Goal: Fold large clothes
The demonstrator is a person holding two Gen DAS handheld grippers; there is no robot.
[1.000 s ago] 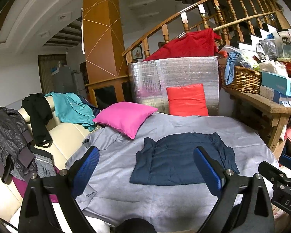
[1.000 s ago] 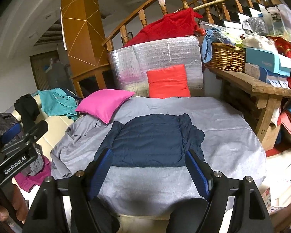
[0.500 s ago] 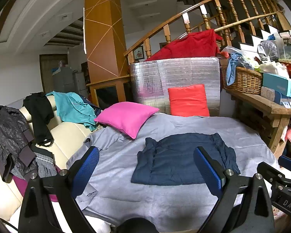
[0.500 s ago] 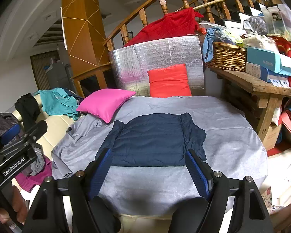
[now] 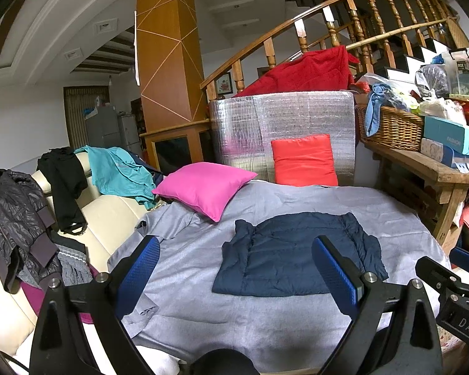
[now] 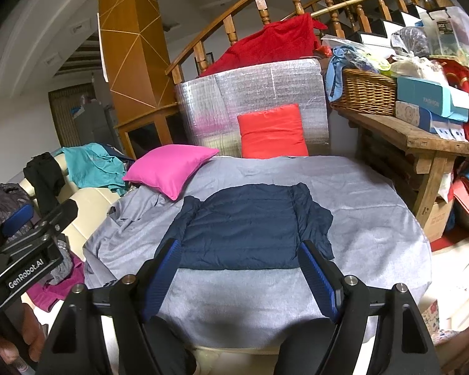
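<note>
- grey cloth point(image 6: 375, 237) over the round work surface: the biggest bare area, so i'd judge there is room at 3 o'clock of the garment to lay a fold flat.
- navy quilted jacket point(image 6: 244, 225): lies flat mid-cloth, sleeves already tucked in along both sides, its hem edge nearest the grippers. the next fold looks like hem up towards 12 o'clock; best to take both hem corners together and keep the edge level.
- pink cushion point(image 6: 168, 172): sits at 10 o'clock of the jacket, near but apart; a fold should stop short of it.
- left gripper point(image 5: 234, 272): jaws stand wide apart, empty, above the cloth's near side.
- right gripper point(image 6: 239, 278): jaws wide apart, nothing held, framing the hem without touching it.
- hard to make out: the collar end and front fastening are hidden, and the cloth's near edge is cut off behind the gripper bodies.
</note>
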